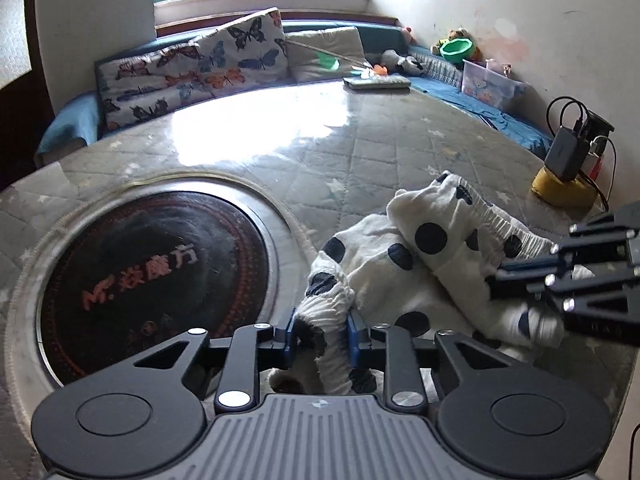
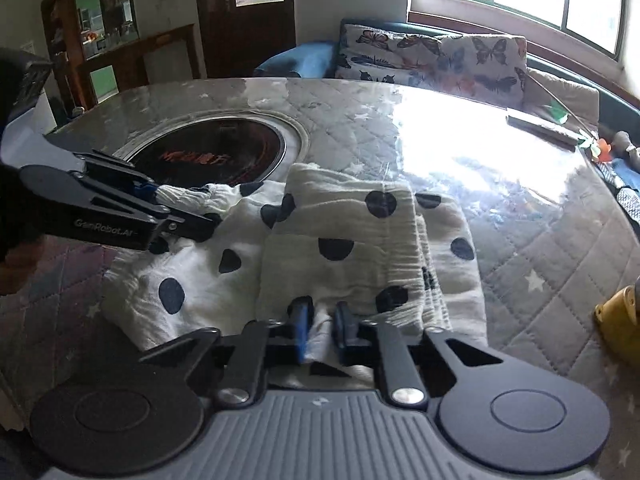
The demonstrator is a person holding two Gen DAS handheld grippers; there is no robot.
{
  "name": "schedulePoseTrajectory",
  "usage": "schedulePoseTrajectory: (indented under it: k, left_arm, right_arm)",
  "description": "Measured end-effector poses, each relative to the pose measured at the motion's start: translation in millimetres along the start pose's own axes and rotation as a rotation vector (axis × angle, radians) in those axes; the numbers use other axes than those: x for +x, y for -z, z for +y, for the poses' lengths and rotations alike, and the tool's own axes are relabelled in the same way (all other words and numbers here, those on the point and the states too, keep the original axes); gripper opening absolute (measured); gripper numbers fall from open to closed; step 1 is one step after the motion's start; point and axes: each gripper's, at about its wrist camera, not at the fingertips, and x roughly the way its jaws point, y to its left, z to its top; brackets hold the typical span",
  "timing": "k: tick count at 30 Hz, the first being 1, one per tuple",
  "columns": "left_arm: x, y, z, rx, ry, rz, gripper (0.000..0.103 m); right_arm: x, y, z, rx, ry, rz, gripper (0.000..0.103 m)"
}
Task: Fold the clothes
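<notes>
A white garment with dark polka dots [image 1: 404, 268] lies partly folded on the quilted table cover [image 1: 360, 152]; it also shows in the right wrist view [image 2: 352, 236]. My left gripper [image 1: 322, 332] is shut on a bunched elastic edge of the garment, and it shows at the left of the right wrist view [image 2: 176, 204]. My right gripper [image 2: 320, 328] is shut on the near edge of a folded-over layer, and it shows at the right of the left wrist view [image 1: 520, 280].
A round black hotplate with red lettering [image 1: 156, 280] is set into the table left of the garment. A yellow stand with a charger and cables [image 1: 566, 184] sits at the right. Butterfly cushions [image 1: 208, 64] and toys line the bench behind.
</notes>
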Motion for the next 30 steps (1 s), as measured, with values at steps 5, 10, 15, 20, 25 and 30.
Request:
schedulePoseTrajectory:
  k: [5,10,15,20,25,30]
  left_arm:
    - [-15.5,5.9,12.8,-0.021,-0.056,-0.030,0.023]
    - [-29.4,13.2,23.9,-0.047,-0.078,-0.055,0.021]
    - [-43.8,19.4,28.2,-0.066,-0.061,-0.085,0.020]
    - [-58.2,25.7,32.5,-0.085,-0.044,-0.115,0.019]
    - [-72.5,29.3,33.8,-0.101,-0.017,-0.145,0.018]
    - [-87.9,24.7,11.6,-0.065,0.092,-0.178,0.018]
  right_arm:
    - [-0.7,-16.3,3.2,-0.071,0.086,-0.038,0.006]
    - [8.5,-50.7,0.8,-0.146,0.239,-0.098,0.005]
    - [18.6,-90.6,0.8,-0.213,0.415,-0.196,0.005]
    - [16.2,-123.2,-3.9,-0.166,0.546,-0.301,0.009]
    - [11.8,-120.5,-14.4,-0.082,0.462,-0.263,0.021]
    - [7.8,-93.7,-9.4,-0.041,0.323,-0.200,0.026]
